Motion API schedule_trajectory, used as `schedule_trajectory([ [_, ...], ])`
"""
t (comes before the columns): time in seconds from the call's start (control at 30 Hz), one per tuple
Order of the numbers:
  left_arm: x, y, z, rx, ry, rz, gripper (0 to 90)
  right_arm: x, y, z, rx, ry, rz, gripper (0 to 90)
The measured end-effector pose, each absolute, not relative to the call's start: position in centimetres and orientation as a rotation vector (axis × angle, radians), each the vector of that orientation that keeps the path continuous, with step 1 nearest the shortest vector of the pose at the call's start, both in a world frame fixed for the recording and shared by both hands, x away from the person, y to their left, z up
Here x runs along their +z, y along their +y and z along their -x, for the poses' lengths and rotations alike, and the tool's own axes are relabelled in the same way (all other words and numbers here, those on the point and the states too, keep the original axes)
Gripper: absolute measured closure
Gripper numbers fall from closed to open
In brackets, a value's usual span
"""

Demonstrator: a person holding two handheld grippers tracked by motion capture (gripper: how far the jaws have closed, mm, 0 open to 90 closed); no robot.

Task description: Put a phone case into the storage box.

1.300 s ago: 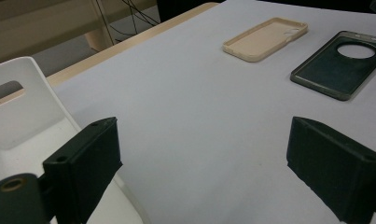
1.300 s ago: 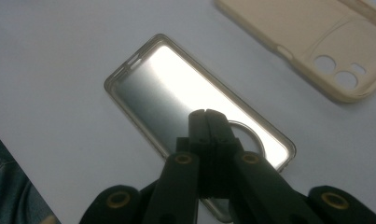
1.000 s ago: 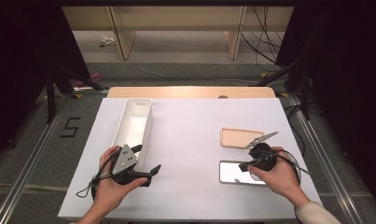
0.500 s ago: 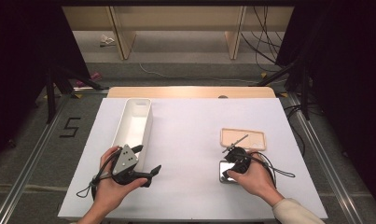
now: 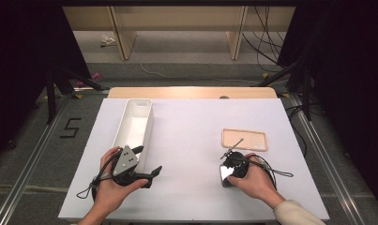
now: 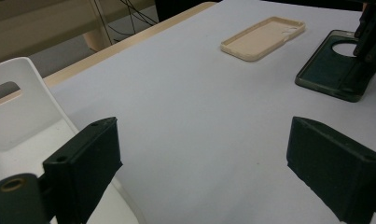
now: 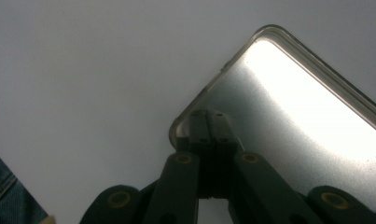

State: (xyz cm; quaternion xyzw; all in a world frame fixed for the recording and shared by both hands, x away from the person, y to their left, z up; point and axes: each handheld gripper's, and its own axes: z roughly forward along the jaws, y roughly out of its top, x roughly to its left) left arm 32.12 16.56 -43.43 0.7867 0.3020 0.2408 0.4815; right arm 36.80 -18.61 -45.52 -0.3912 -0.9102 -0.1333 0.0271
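A dark phone case (image 5: 224, 176) lies on the white table under my right hand. My right gripper (image 5: 230, 174) points down at it, its jaws shut together. In the right gripper view the joined tips (image 7: 208, 122) rest inside one corner of the glossy dark case (image 7: 293, 121); I cannot tell whether they pinch its rim. A beige phone case (image 5: 245, 139) lies just beyond. My left gripper (image 5: 148, 160) is held open near the table's front left, beside a white bin (image 5: 135, 123). Between its wide jaws (image 6: 202, 154) is bare table.
In the left gripper view the beige case (image 6: 264, 37), the dark case (image 6: 332, 70) and the right gripper (image 6: 370, 32) lie farther off, with the bin's wall (image 6: 17, 107) close at left. A wooden strip (image 5: 191, 92) edges the table's far side. Blue denim (image 7: 3, 196) peeks in.
My right hand has moved left and down onto the dark case, which it now mostly covers. The left hand and gripper have stayed in place.
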Motion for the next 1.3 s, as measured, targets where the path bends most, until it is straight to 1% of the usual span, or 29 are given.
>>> schedule_trajectory([
  [0.3, -43.4, 16.6, -32.1, 0.585, 0.736, -1.918, 9.0, -45.3, -20.1, -35.2, -0.296, -2.841, 1.060, 90.0],
  [0.47, -43.4, 16.6, -32.0, 0.585, 0.736, -1.920, 9.0, -45.2, -20.8, -34.6, -0.224, -2.841, 1.038, 90.0],
  [0.6, -43.4, 16.6, -32.1, 0.584, 0.737, -1.918, 9.0, -45.1, -22.2, -34.0, -0.154, -2.835, 1.021, 90.0],
  [0.83, -43.4, 16.5, -32.1, 0.586, 0.733, -1.920, 9.1, -45.0, -24.7, -33.6, -0.118, -2.833, 1.027, 90.0],
  [1.0, -43.4, 16.5, -32.1, 0.585, 0.735, -1.919, 9.1, -44.9, -25.7, -33.7, -0.110, -2.843, 1.050, 90.0],
  [1.3, -43.4, 16.5, -32.1, 0.585, 0.733, -1.920, 9.2, -44.9, -26.1, -33.8, -0.105, -2.844, 1.060, 90.0],
])
